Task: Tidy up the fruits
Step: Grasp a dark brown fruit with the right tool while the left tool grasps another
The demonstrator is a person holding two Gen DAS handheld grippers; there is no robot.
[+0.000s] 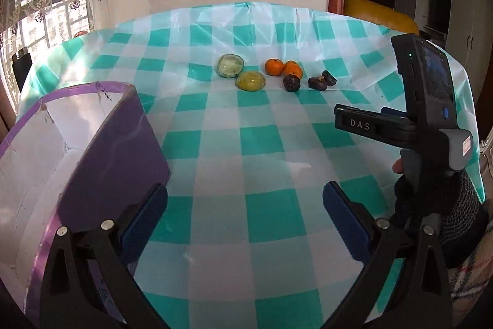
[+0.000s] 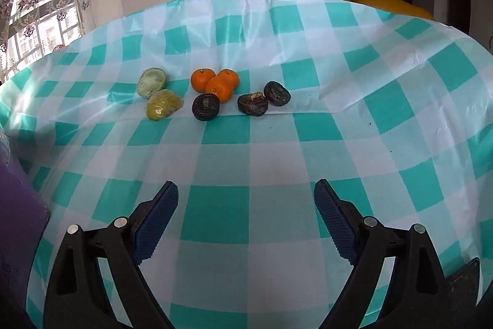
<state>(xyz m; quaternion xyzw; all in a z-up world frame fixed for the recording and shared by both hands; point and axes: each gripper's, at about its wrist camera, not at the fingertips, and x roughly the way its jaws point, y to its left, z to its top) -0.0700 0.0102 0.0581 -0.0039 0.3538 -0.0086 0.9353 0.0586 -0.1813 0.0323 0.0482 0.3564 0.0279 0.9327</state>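
A purple box (image 1: 114, 144) stands open at the left side of the worktop (image 1: 265, 218), close beside the left tool (image 1: 245, 215). Its inside is white, and the part of the inside that shows holds no fruit (the bottom is only partly seen). In the right wrist view only a purple corner of it shows at the left edge, with some small print that is too blurred to read.

The right tool (image 2: 246, 218) appears in the left wrist view as a black device, and the white letters "DAS" can be read on its arm. A gloved hand (image 1: 443, 205) holds its handle.

The fruits lie together on the green and white checked cloth, far from the box, toward the back of the worktop. Nearest to the box are two pale green-yellow fruits (image 2: 157, 96), touching each other and seemingly wrapped in clear film. Next come three oranges (image 2: 215, 84), packed close. In front of and beyond the oranges are three dark, wrinkled fruits (image 2: 243, 104); one touches an orange, the other two touch each other.

Both tools have their blue ribbed pads (image 2: 157, 224) spread wide, with nothing between them, and only cloth shows under them.
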